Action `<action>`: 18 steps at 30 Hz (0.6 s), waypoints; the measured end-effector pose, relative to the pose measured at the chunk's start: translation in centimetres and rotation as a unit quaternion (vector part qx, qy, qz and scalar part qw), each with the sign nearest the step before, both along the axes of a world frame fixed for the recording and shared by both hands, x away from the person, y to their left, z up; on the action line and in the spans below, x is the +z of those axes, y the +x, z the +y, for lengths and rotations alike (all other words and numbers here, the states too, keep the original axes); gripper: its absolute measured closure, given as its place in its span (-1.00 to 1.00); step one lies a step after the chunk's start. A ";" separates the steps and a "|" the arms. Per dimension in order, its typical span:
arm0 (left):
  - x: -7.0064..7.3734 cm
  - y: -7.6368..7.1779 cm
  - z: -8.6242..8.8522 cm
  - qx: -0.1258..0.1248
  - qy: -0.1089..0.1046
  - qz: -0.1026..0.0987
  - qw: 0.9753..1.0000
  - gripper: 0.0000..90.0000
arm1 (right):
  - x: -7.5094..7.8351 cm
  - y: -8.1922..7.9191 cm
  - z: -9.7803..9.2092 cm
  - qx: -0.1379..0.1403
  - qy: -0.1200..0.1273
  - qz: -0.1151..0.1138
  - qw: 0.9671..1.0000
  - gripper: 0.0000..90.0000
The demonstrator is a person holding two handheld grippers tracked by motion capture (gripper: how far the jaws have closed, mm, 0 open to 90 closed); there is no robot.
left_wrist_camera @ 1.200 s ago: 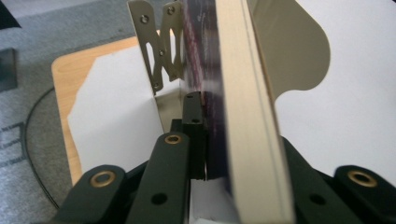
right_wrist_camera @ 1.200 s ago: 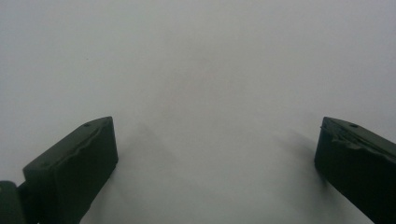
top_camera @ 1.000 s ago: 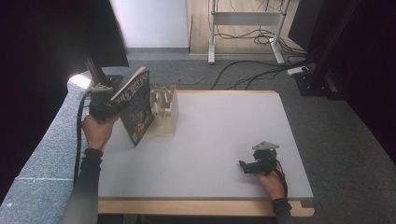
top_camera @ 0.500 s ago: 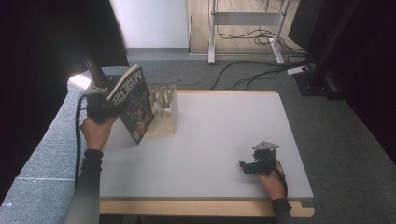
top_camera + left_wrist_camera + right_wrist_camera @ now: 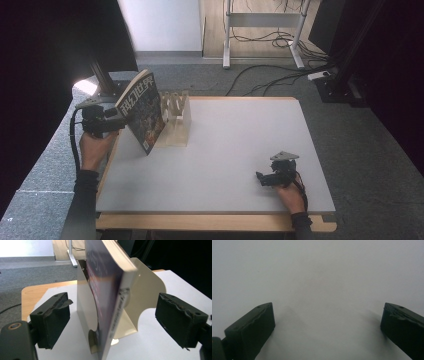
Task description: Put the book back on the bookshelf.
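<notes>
I see a pale grey tabletop (image 5: 235,150) with a wooden edge along the near side. Beyond it lies grey carpet (image 5: 370,150), with black cables (image 5: 265,80) trailing across it to a white metal frame (image 5: 262,20). A white wall panel (image 5: 162,25) stands behind. A black curtain (image 5: 45,55) hangs at far left.

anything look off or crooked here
The magazine leans tilted against the cream file rack, not upright in a slot. The left gripper sits open around its spine, not clamping it. Nothing looks spilled or damaged.
</notes>
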State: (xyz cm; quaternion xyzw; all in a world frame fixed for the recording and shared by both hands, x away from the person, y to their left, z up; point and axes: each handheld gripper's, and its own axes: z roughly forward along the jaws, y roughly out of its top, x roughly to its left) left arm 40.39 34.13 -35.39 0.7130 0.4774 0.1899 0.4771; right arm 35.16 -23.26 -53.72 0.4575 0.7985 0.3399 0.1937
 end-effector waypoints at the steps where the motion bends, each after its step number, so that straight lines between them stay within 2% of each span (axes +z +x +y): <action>1: 0.0 -0.2 0.0 -0.002 0.003 0.001 1.000 -0.73 | 0.0 0.0 0.0 0.000 0.000 0.000 1.000 -1.00; 5: 0.0 -1.1 0.2 -0.008 0.010 0.000 1.000 -0.76 | 0.0 0.0 0.0 0.001 0.000 0.000 1.000 -1.00; 8: 0.1 -1.7 0.0 -0.012 0.023 -0.005 1.000 -0.82 | 0.0 0.0 0.0 0.001 -0.001 0.000 1.000 -1.00; 12: 0.1 -2.6 -0.6 -0.016 0.053 -0.008 0.998 -0.94 | 0.0 0.0 0.0 0.001 -0.001 -0.001 1.000 -1.00; 18: 0.0 -4.1 -2.0 -0.035 0.070 -0.014 0.997 -1.00 | 0.0 0.0 0.0 0.001 -0.001 -0.001 1.000 -1.00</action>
